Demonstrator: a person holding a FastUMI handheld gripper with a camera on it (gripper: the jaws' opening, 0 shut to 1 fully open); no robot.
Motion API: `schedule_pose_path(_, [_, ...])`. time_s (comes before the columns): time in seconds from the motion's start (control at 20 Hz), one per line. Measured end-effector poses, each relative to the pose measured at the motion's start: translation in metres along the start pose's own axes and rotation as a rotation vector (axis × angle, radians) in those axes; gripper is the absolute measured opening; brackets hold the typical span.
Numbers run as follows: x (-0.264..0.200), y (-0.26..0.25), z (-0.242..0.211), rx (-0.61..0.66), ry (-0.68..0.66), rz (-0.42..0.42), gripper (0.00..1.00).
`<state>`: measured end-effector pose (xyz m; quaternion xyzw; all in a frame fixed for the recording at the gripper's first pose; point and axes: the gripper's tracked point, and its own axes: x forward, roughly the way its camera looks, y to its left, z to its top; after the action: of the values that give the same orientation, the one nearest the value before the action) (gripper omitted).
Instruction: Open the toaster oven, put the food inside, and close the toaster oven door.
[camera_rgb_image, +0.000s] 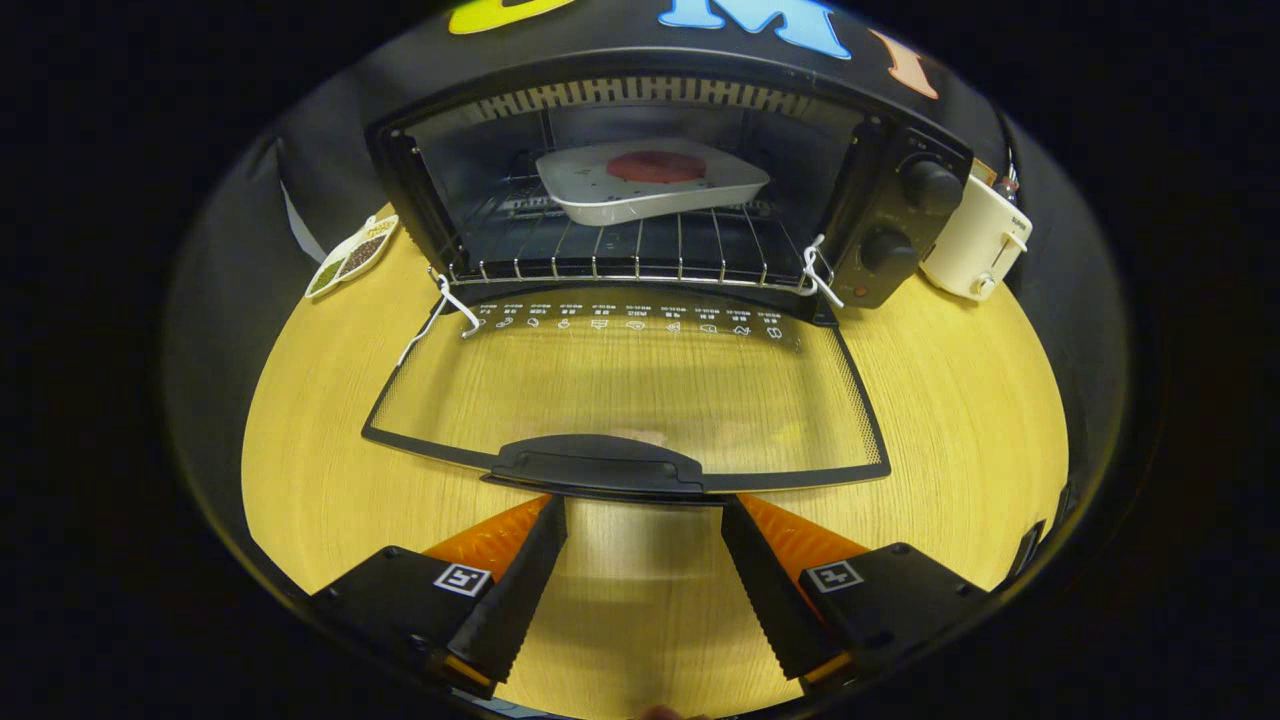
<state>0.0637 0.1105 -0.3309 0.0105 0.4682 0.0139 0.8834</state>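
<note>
— At lower centre of the gripper view, what is the gripper (645, 520) doing?
— Its fingers stand wide apart, holding nothing, tips at the black handle (598, 464) of the folded-down glass door (640, 390).
— And the food?
— Upper centre: a red patty on a white tray (650, 185) sits on the rack inside the black toaster oven (880, 200). Closing likely remains; that calls for lifting the handle.

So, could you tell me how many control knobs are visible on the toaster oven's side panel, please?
2. The upper knob sits near the panel's top; the lower knob is directly beneath it. None seems hidden. The gripper is open just before the door handle.
</note>
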Motion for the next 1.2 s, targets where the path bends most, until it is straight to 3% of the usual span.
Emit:
schedule_pose_path(0.3, [-0.026,-0.002,0.016,-0.064,-0.101,-0.001,0.98])
schedule_pose_path(0.55, [-0.047,0.008,0.035,0.014,-0.163,0.033,0.98])
schedule_pose_path(0.95, [-0.147,-0.008,0.154,0.082,-0.507,0.098,0.98])
schedule_pose_path(1.2, [-0.228,-0.059,0.186,0.034,-0.77,0.055,0.98])
